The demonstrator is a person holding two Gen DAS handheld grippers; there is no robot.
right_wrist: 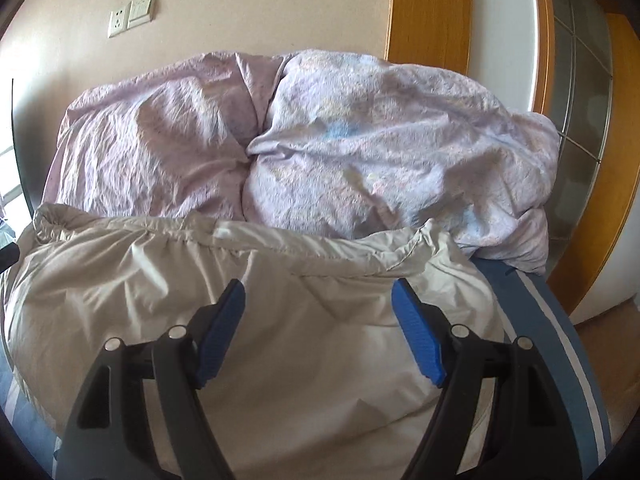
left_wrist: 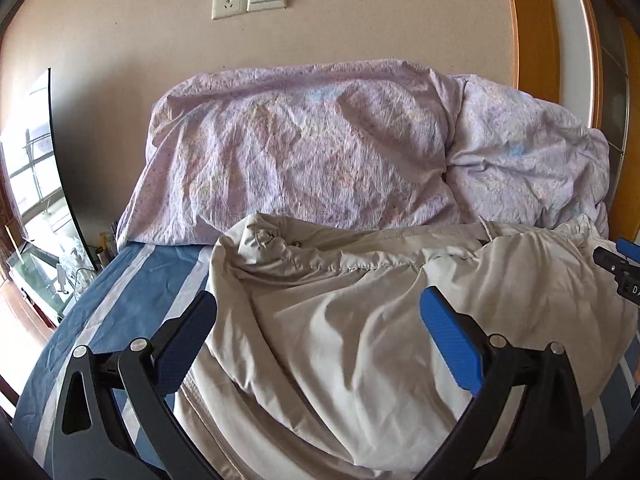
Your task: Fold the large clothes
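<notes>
Lying rumpled on the striped bed [left_wrist: 132,280], below the lilac duvet [left_wrist: 304,152]: beige jacket [left_wrist: 340,320], light, soft, slippery-looking. Hovering over it, left gripper [left_wrist: 318,320] and right gripper [right_wrist: 318,312], jaws gaping, empty. Best pinching along the gathered hem [right_wrist: 304,240].

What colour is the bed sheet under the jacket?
Blue with white stripes; the bed sheet shows best in the left wrist view.

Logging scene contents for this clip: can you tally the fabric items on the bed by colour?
Beige jacket: 1
Lilac patterned duvet, bunched in one heap: 1
Blue striped sheet: 1
Total: 3
</notes>
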